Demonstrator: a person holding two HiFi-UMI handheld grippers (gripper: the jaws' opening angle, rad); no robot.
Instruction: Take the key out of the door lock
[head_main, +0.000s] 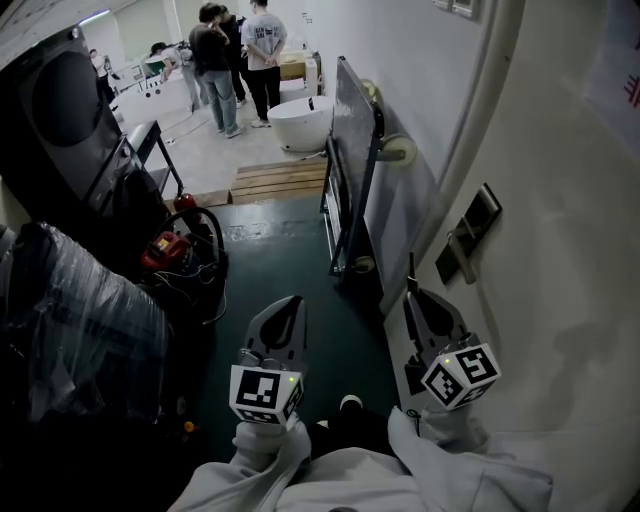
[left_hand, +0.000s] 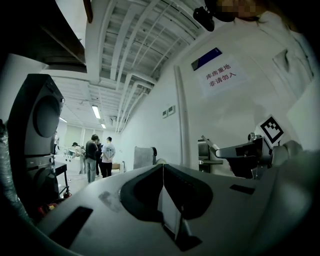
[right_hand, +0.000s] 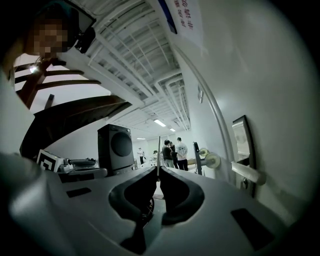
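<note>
Between the jaws of the right gripper (right_hand: 158, 169): key (right_hand: 159, 147), a thin upright blade pinched at the tips, out of the lock and clear of the door (head_main: 560, 250). Lock plate (head_main: 468, 235) with lever handle (right_hand: 246, 172) near the door's edge, ahead and right of the key, apart from it. Left gripper (left_hand: 163, 170) alongside, jaws pressed together, nothing between. Beyond: panel on casters (head_main: 350, 150), washing machine (right_hand: 117, 147), people (head_main: 240, 50) standing far off.

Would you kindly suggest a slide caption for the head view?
Right gripper shut on a thin key-like blade near the door handle; left gripper shut and empty.
</note>
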